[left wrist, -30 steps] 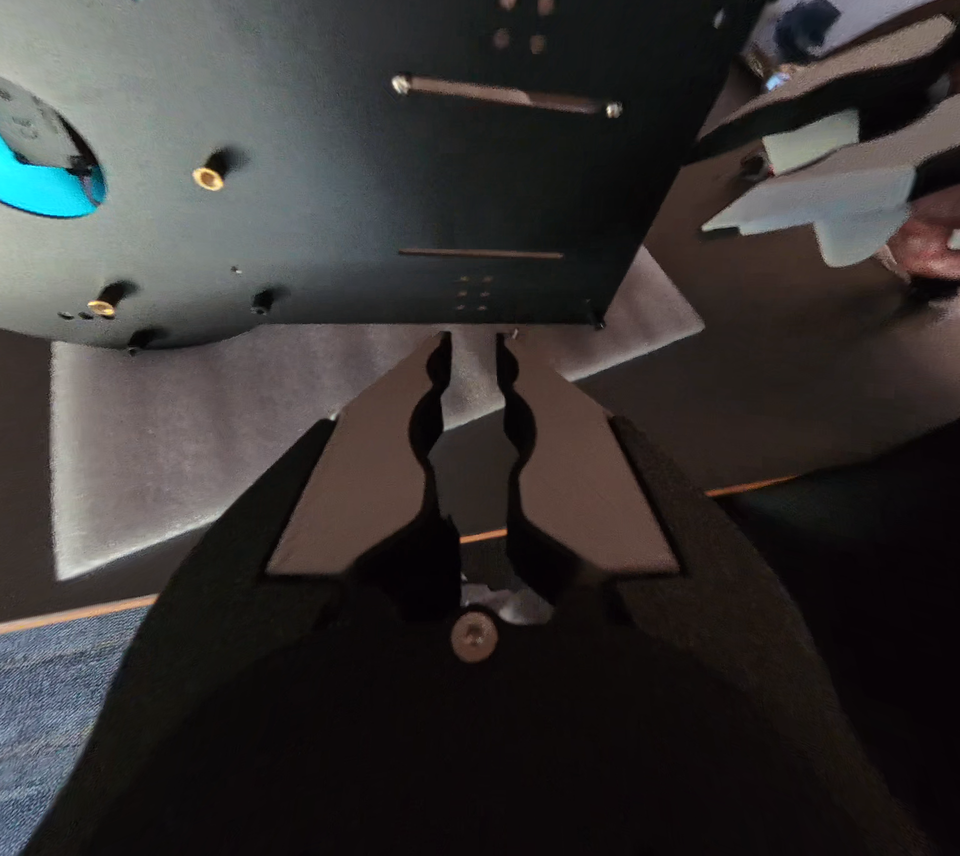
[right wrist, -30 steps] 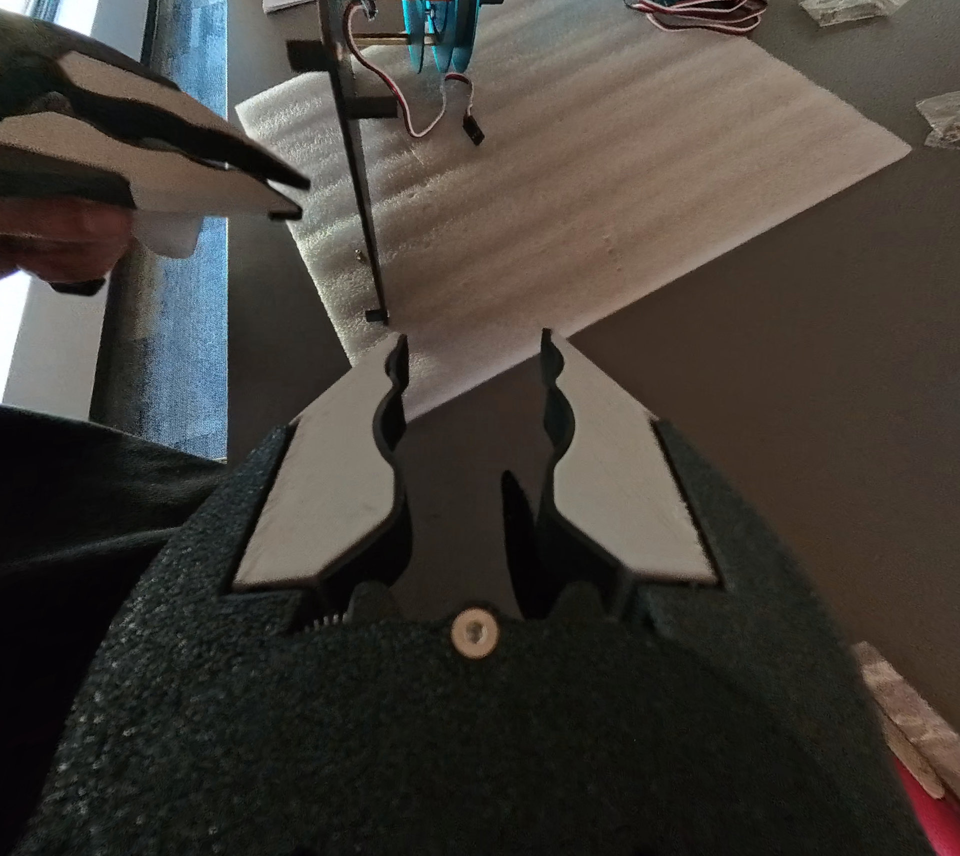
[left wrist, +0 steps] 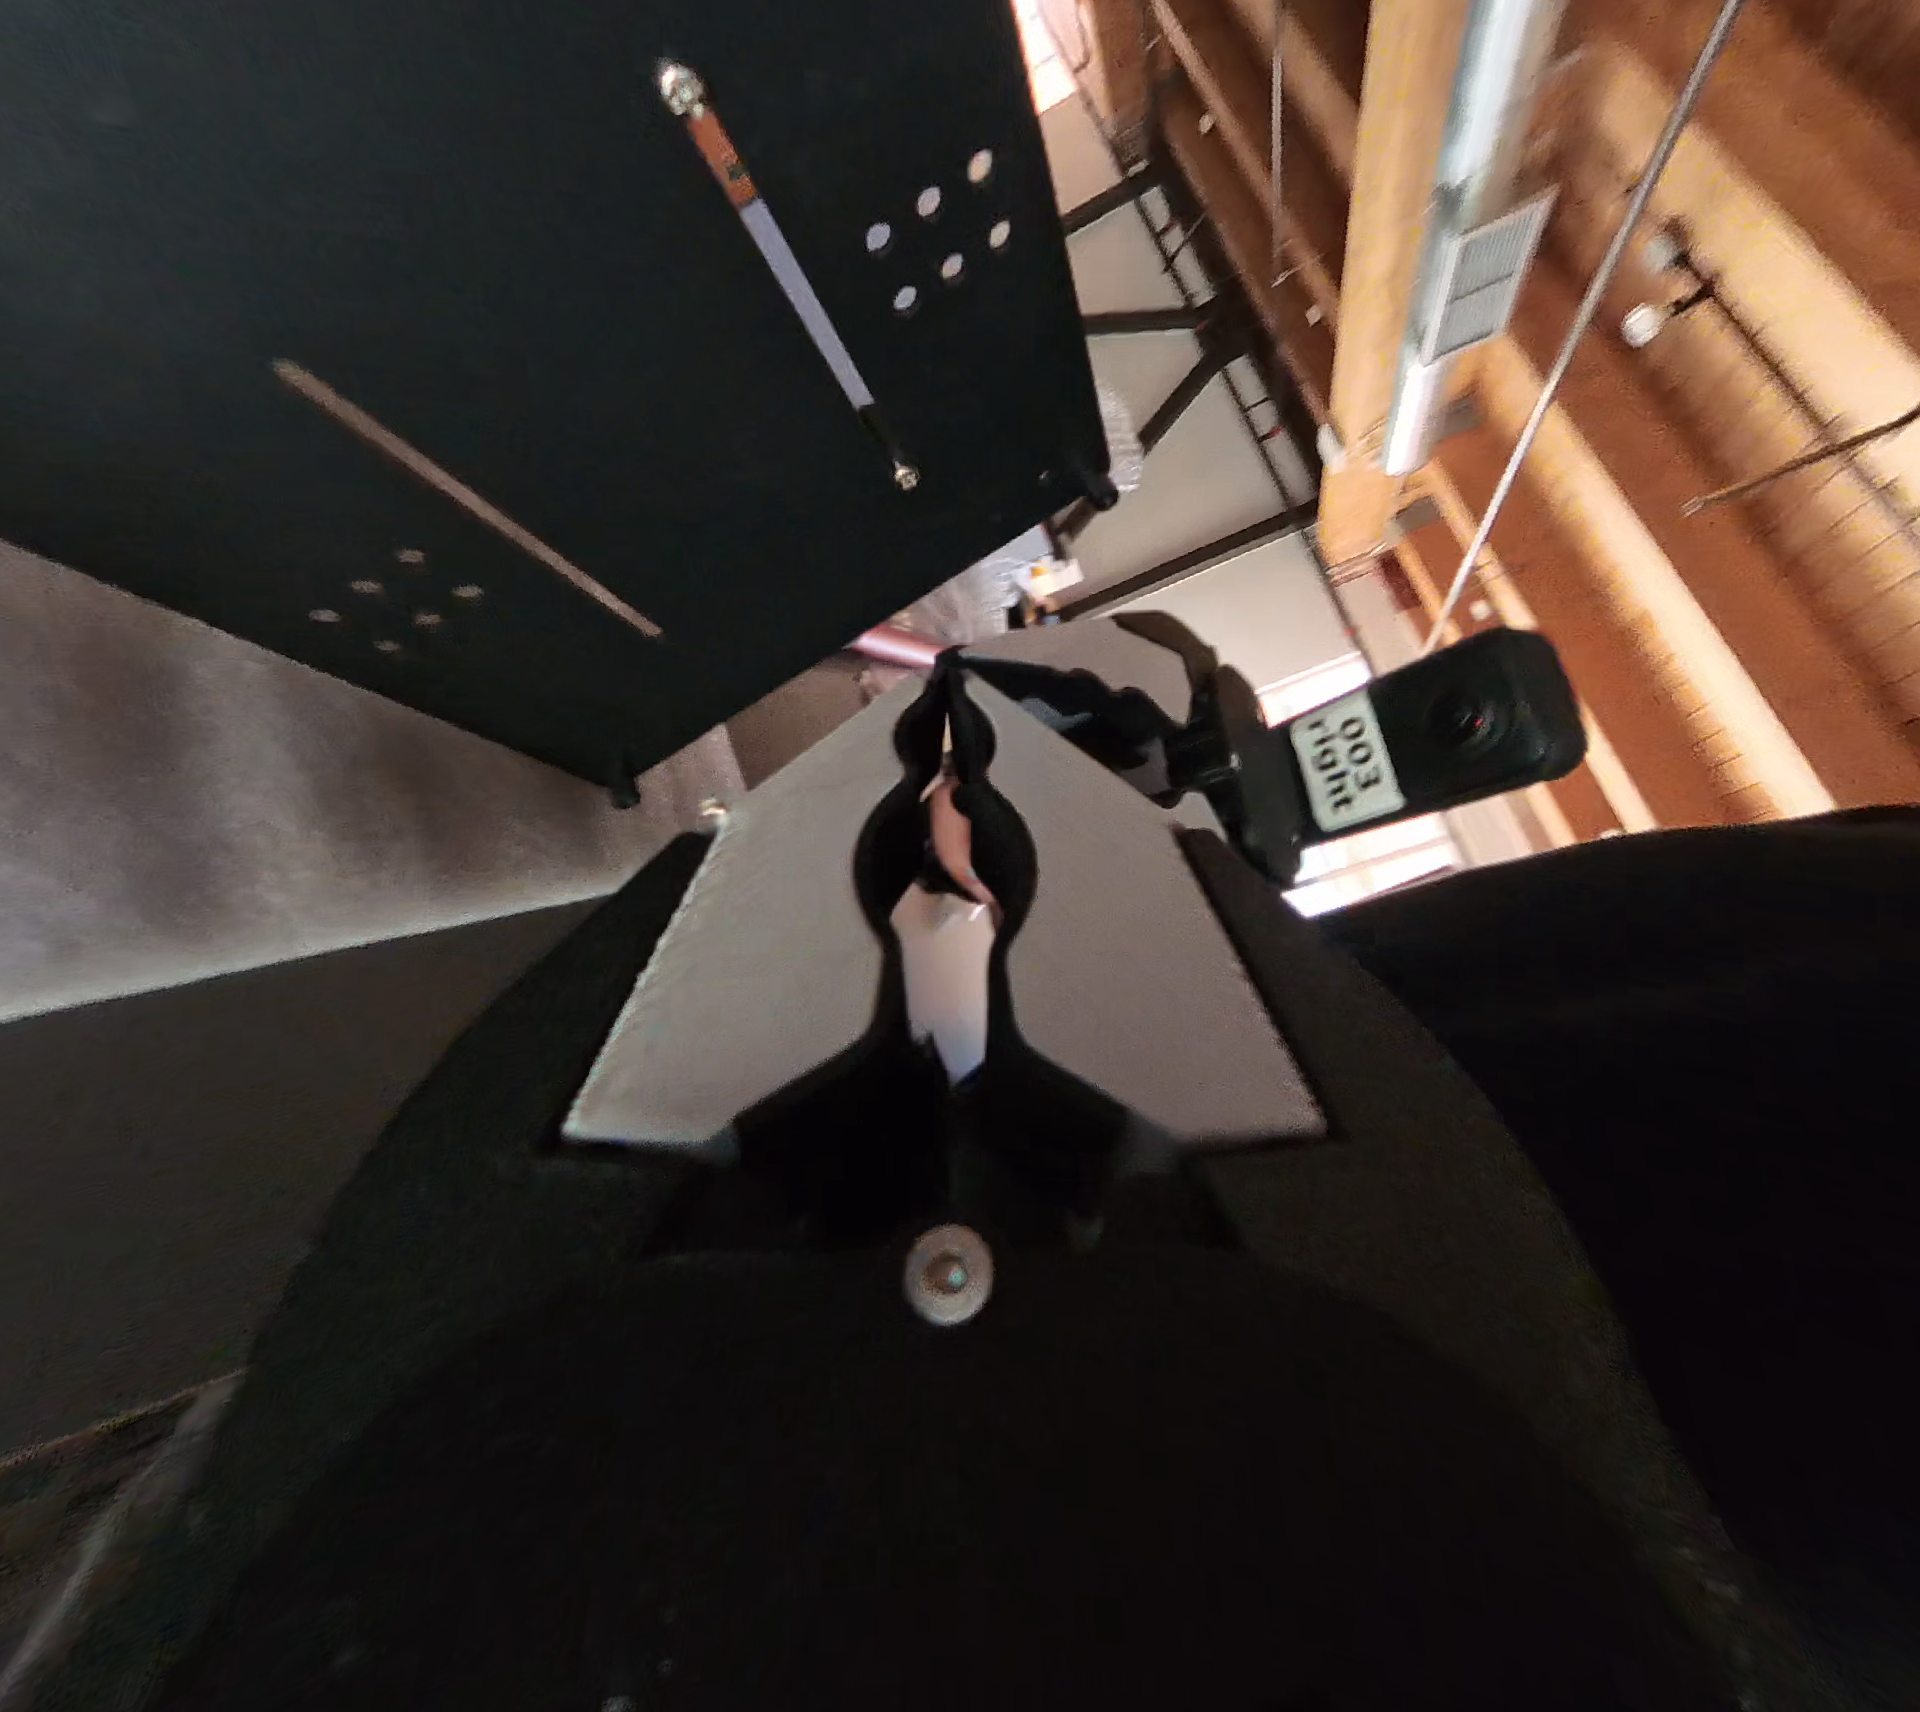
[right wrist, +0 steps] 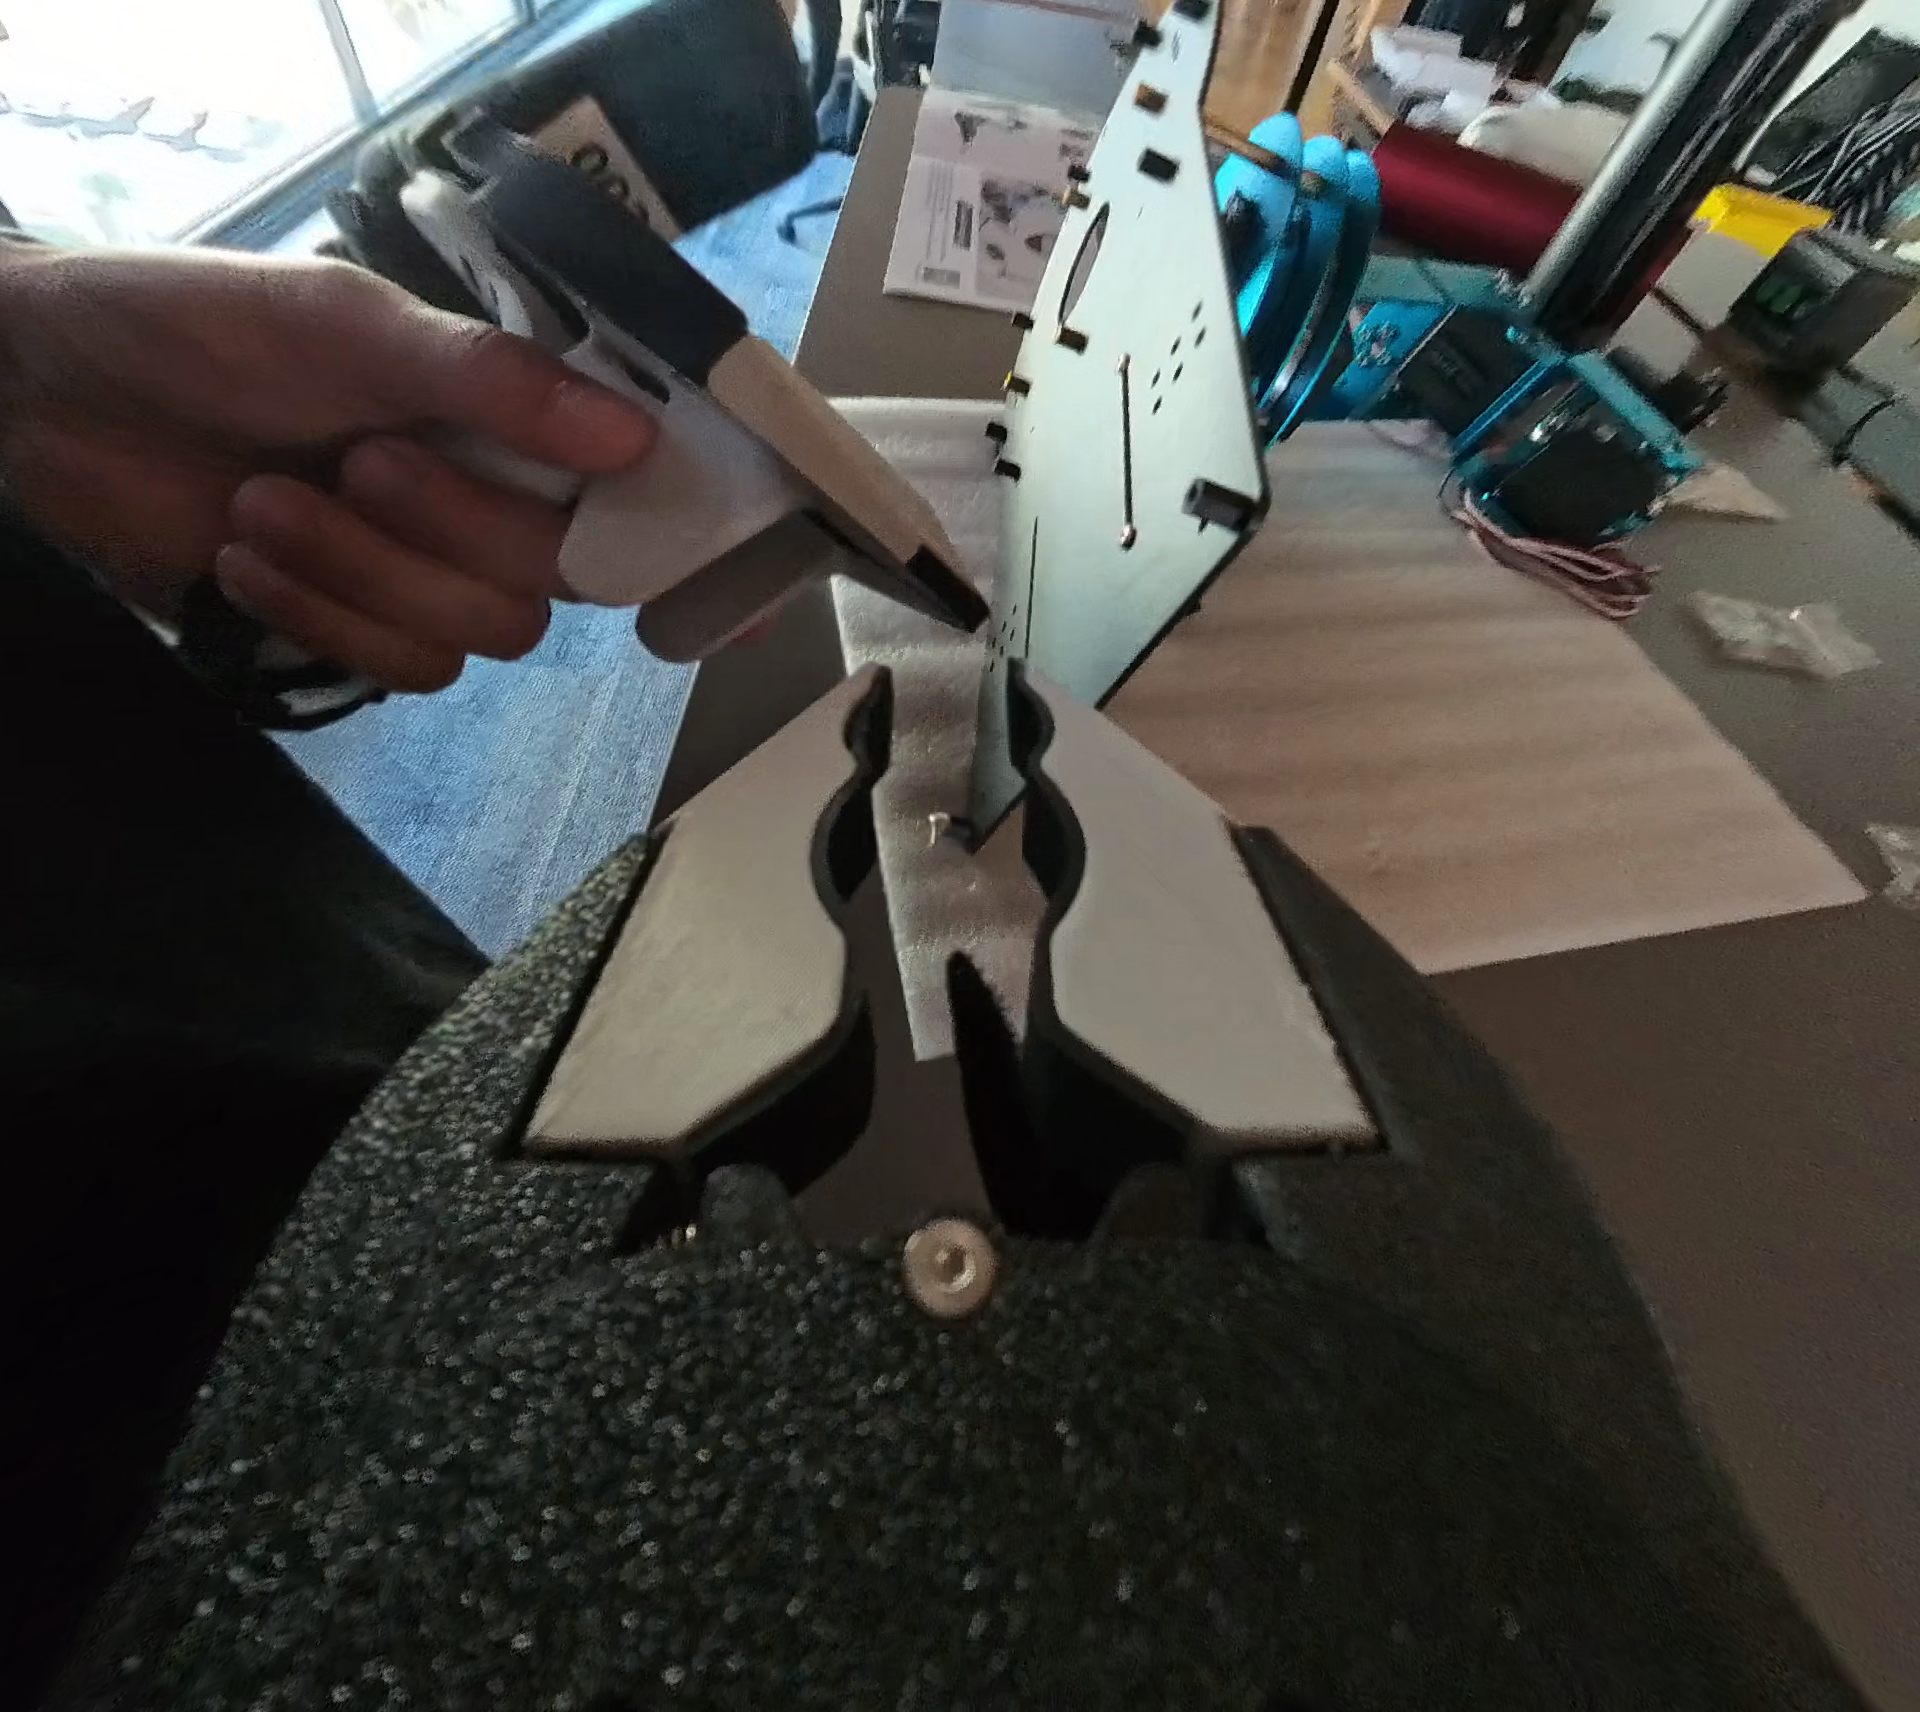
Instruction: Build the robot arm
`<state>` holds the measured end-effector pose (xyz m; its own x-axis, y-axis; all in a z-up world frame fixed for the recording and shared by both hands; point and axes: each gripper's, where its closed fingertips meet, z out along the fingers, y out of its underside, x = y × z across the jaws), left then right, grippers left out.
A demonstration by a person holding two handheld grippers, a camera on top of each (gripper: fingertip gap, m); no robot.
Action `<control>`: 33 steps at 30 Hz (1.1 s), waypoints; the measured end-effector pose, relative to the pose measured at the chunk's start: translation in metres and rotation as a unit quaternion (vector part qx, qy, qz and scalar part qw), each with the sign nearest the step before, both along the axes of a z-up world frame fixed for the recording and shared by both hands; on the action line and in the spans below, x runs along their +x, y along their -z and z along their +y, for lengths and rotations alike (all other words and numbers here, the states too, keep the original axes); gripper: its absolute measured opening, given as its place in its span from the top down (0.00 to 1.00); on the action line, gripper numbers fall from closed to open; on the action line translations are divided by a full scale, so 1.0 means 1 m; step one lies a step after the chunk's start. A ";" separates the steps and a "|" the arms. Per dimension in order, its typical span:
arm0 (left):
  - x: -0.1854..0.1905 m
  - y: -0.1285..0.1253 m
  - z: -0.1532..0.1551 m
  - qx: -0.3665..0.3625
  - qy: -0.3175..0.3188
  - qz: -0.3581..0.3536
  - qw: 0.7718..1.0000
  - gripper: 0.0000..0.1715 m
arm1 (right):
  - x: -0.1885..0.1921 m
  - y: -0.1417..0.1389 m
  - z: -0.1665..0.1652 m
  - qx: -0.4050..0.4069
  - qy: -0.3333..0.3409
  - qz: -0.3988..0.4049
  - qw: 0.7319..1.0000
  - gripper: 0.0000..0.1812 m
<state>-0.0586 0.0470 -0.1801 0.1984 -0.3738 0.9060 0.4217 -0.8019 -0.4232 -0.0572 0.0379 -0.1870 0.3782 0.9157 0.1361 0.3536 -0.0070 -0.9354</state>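
A black metal plate [right wrist: 1132,436] with slots, holes and standoffs stands on edge on a white foam sheet [right wrist: 1403,727]. My right gripper [right wrist: 945,696] is open, and the plate's lower near corner sits between its fingers, close to the right one. A hand holds my left gripper [right wrist: 961,613], whose tip is at the plate's near edge; I cannot tell if they touch. In the left wrist view the left gripper [left wrist: 951,670] is shut with nothing between its fingers, and the plate [left wrist: 468,208] fills the upper left. A small screw [right wrist: 940,823] lies on the foam by the corner.
Blue discs [right wrist: 1309,208] are mounted behind the plate. Blue servo units with wires [right wrist: 1558,436] stand at the right back. A paper booklet [right wrist: 977,218] lies behind. Small plastic bags [right wrist: 1787,634] lie on the dark table [right wrist: 1662,1091]. Office chairs stand beyond the table's left edge. The grippers are tip to tip, or close to it. From either gripper's tips it is about 8 cm to the small screw [right wrist: 940,823]. The left camera catches it too, in the left wrist view [left wrist: 608,810].
My left gripper has shut, tilted upward and come to the plate's near edge. My right gripper has moved forward so the plate's corner lies between its fingers.
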 end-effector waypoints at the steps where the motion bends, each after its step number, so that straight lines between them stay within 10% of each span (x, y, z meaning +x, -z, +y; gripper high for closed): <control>1: 0.000 -0.001 0.000 -0.006 -0.003 -0.012 1.000 1.00 | -0.001 -0.001 -0.001 0.004 -0.001 0.002 1.000 0.89; 7: -0.004 0.026 -0.005 0.039 -0.003 0.123 0.992 1.00 | 0.014 0.023 0.002 -0.024 0.012 -0.057 0.998 0.89; 13: 0.009 0.062 -0.021 0.210 0.076 0.390 0.893 0.94 | 0.033 0.056 -0.006 -0.120 0.028 -0.118 0.985 0.88; 22: 0.011 0.075 -0.020 0.252 0.092 0.478 0.836 0.94 | 0.036 0.066 -0.004 -0.126 0.012 -0.164 0.978 0.91; 33: 0.004 0.081 -0.040 0.241 0.066 0.450 0.858 0.91 | 0.044 0.064 -0.011 -0.162 0.007 -0.131 0.978 0.91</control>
